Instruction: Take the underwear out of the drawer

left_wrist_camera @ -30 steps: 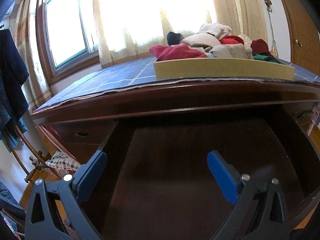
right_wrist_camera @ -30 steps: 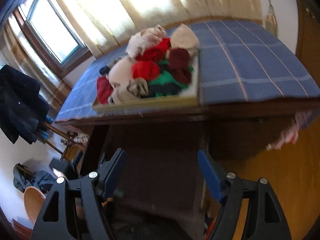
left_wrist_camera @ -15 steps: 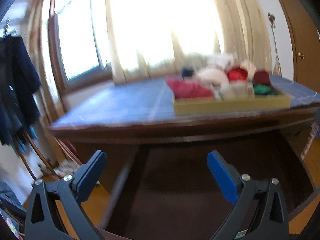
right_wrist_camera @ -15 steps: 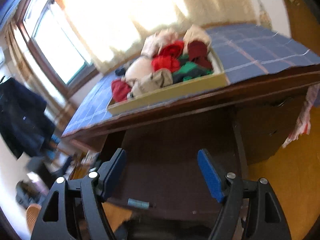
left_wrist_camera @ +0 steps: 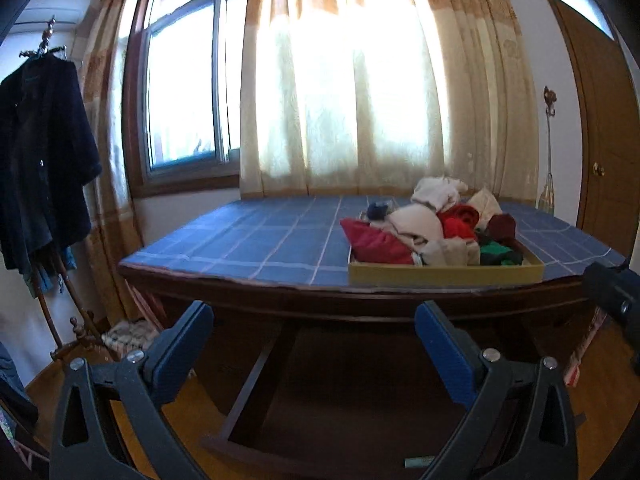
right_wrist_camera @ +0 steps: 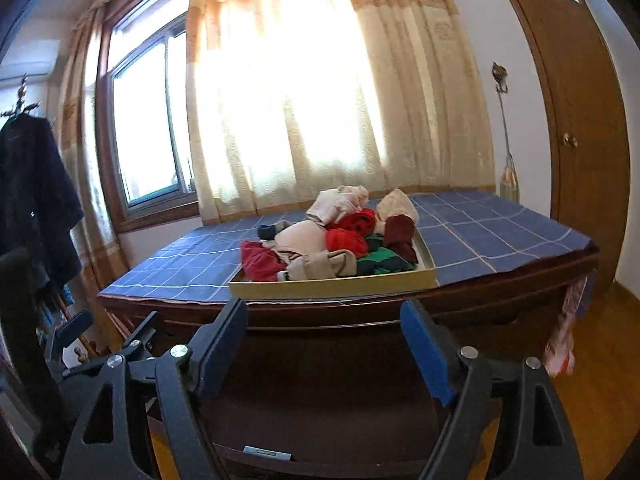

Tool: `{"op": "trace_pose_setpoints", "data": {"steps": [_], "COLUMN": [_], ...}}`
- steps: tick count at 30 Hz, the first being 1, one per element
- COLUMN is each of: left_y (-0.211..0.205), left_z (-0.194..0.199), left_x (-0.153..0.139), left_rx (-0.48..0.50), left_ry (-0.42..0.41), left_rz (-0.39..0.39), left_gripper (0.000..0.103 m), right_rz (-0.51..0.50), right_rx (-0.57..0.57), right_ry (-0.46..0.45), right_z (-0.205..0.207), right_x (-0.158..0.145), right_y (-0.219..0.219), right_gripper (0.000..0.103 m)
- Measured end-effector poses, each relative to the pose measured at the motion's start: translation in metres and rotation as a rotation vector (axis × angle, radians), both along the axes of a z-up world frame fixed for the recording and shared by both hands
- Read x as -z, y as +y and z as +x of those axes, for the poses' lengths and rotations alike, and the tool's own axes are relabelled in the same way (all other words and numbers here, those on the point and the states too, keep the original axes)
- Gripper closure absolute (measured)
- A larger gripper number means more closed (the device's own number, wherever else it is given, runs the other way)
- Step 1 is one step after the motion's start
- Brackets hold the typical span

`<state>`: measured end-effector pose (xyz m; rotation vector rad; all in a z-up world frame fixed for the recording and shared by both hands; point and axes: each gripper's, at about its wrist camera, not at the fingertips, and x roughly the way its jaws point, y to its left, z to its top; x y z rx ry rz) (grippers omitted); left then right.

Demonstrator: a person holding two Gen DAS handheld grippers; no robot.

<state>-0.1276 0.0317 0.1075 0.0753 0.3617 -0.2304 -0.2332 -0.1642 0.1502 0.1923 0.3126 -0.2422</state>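
Underwear in red, cream, green and maroon (right_wrist_camera: 340,244) lies heaped in a shallow yellow rectangular tray (right_wrist_camera: 332,286) on the blue checked cloth (left_wrist_camera: 256,236) that covers a dark wooden desk (right_wrist_camera: 500,292), near its front edge. Below the desktop a dark wooden drawer (right_wrist_camera: 320,400) stands pulled out, and we see nothing in the part that shows. Our left gripper (left_wrist_camera: 314,354) hangs over the drawer with its blue-padded jaws released and empty. Our right gripper (right_wrist_camera: 324,350), beside it, has just been opening its jaws, and nothing sits between them. We judge the clothes are already out, so little remains. Risk lies in the open drawer: a gripper swung low could knock its front. The loose heap stands above the tray's rim, so a nudge might spill pieces over the desk edge
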Motion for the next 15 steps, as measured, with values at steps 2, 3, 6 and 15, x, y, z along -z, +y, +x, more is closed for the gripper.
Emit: {"op": "trace_pose_setpoints", "data": {"steps": [2, 3, 6, 15], "left_y": [0.000, 0.000, -0.002, -0.017], "left_z": [0.002, 0.002, 0.001, -0.012], "left_x": [0.001, 0.001, 0.002, 0.000], "left_rx": [0.004, -0.003, 0.000, 0.017], "left_ry": [0.032, 0.039, 0.047, 0.011], "left_rz": [-0.004, 0.000, 0.006, 0.075], "left_gripper": [0.000, 0.000, 0.000, 0.000], "right_rz": [0.001, 0.001, 0.013, 0.032], "right_rx": [-0.004, -0.001, 0.008, 0.010], "right_ry": [-0.005, -0.008, -0.007, 0.004], "right_z": [0.000, -0.002, 0.000, -0.002], "right_x": [0.000, 0.000, 0.000, 0.005], "right_y": [0.002, 0.003, -0.002, -0.006], "right_gripper": [0.022, 0.022, 0.022, 0.022]}}
